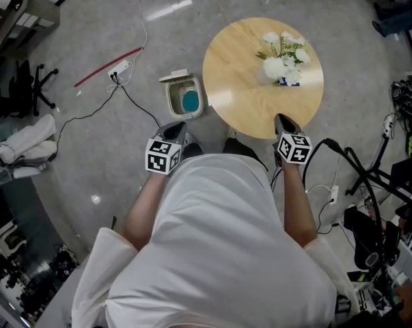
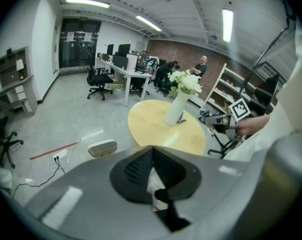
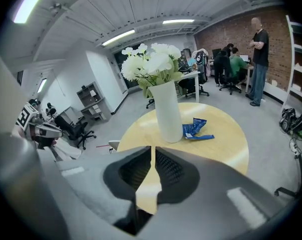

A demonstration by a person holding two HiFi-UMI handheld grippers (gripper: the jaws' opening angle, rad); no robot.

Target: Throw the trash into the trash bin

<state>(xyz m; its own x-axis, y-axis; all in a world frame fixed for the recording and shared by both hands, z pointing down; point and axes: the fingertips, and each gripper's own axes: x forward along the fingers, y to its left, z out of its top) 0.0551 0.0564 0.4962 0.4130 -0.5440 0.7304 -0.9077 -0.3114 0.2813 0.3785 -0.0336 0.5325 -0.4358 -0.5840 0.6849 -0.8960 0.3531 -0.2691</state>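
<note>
A crumpled blue wrapper lies on the round wooden table beside a white vase of white flowers. My right gripper hovers over the table's near edge, short of the vase, its jaws parted by a narrow slit with nothing between them. On the floor left of the table stands the small trash bin, lid up, blue inside. My left gripper hangs just in front of the bin, jaw tips touching, and I see nothing held. The left gripper view shows the bin's lid beyond those tips.
A power strip with a black cable and a red strip lie on the floor left of the bin. Stands and cables crowd the right side. Office chairs, desks and people are farther off.
</note>
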